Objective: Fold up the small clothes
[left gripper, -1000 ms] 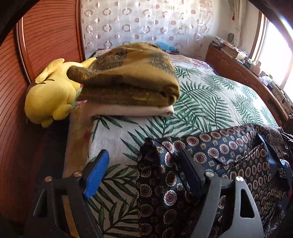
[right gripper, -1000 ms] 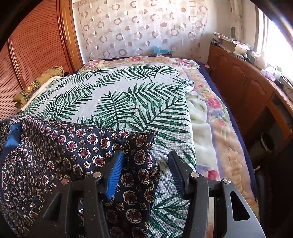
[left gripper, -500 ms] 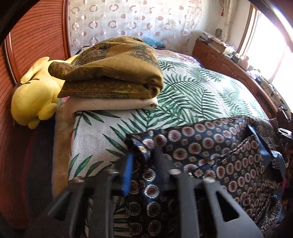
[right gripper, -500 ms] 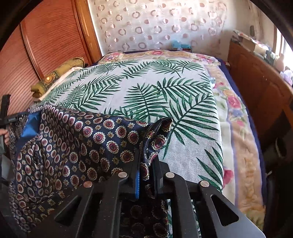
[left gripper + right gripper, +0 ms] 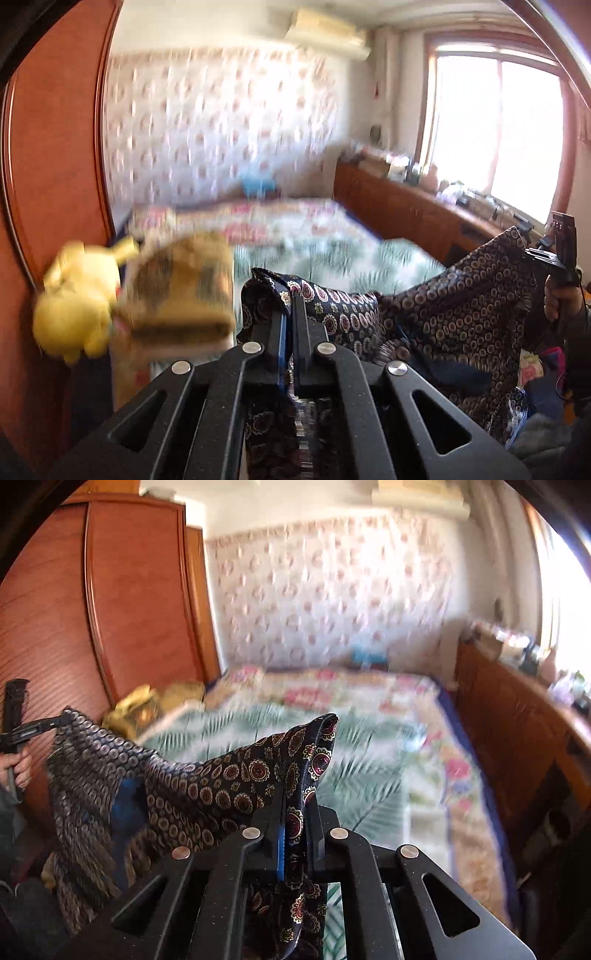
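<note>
- Between the two tools, the patterned garment (image 5: 207, 782) hangs stretched above the bed (image 5: 369, 775), well apart from the folded pile (image 5: 181, 291) to the left gripper's left.
- Left gripper (image 5: 290, 314) and right gripper (image 5: 295, 805) are each clenched on a corner of it.
- Step in hand, I judge: lifting to spread; next calls for laying it flat, corners level.

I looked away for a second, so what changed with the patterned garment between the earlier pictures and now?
Both tongs closed on the garment: left tongs and right tongs each pinch a corner. Both then rose, lifting it off the bed; it now hangs stretched between them. The folded pile and yellow plush stayed put.
</note>
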A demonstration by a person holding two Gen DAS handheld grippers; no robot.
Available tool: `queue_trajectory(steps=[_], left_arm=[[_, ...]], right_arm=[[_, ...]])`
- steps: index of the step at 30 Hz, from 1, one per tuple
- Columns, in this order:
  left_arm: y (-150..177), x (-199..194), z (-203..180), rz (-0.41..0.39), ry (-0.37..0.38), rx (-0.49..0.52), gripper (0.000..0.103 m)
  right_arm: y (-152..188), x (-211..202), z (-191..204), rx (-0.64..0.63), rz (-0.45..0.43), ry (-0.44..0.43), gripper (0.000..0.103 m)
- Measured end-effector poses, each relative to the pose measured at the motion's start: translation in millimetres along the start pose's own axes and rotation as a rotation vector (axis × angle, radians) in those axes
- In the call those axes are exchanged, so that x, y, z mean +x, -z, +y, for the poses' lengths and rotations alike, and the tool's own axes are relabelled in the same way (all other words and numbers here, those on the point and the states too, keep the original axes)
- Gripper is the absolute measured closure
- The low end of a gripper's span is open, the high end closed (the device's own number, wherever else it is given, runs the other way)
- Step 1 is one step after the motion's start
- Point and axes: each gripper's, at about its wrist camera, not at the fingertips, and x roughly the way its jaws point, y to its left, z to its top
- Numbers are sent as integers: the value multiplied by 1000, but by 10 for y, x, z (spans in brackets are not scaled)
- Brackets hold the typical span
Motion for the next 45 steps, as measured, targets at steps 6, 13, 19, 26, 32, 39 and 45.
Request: queue_trajectory(steps=[6,13,19,26,32,39,45], left_arm=[[-703,-299,137,-148,-20,-18,100],[-1192,-271,439,-204,-112,-42,100],[-1035,575,670,-58,-182,-45,100],[-535,1415,730,104,-205,-53,100],[-398,1694,671,126,-226,-23,100],[-463,1587,623,98,-206,-44,95],[-384,1398,581,84,-142,-56,56]], right_arm=[[-682,-544,61,-105,-153,40,96],[-1395,-797,-98,-140,-245,107,96],[-1534,67,-368,-107,-82,154,96],[-967,1245,-677,-22,150,176,96],[-625,1703,-893,62,251,181,95],[-750,1774,-848,84,214,198,88],[-576,1777,-597,58,209,226,80]])
